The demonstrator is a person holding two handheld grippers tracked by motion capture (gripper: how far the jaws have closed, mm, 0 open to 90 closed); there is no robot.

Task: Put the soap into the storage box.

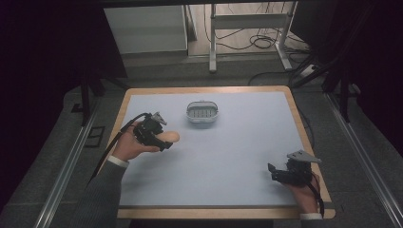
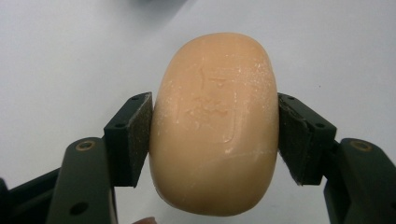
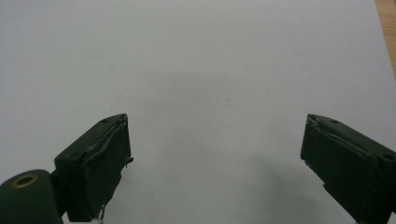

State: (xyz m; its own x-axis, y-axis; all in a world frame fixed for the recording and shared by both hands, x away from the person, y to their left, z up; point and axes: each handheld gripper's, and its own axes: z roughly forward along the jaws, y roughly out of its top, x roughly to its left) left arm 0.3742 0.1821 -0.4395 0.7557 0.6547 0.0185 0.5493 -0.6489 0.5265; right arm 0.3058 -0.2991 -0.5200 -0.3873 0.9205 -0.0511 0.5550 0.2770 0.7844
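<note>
Pale matte table (image 1: 228, 156) w/ wood rim: left gripper (image 2: 215, 135) pinches smooth oval peach soap bar (image 2: 215, 121) across its short sides near left edge, long axis along jaws, toward grey slotted dish (image 1: 202, 113). Right gripper (image 3: 215, 158) spread wide, near right corner.

High view overlooks the table (image 1: 228, 156); both gripper views face it closely.
</note>
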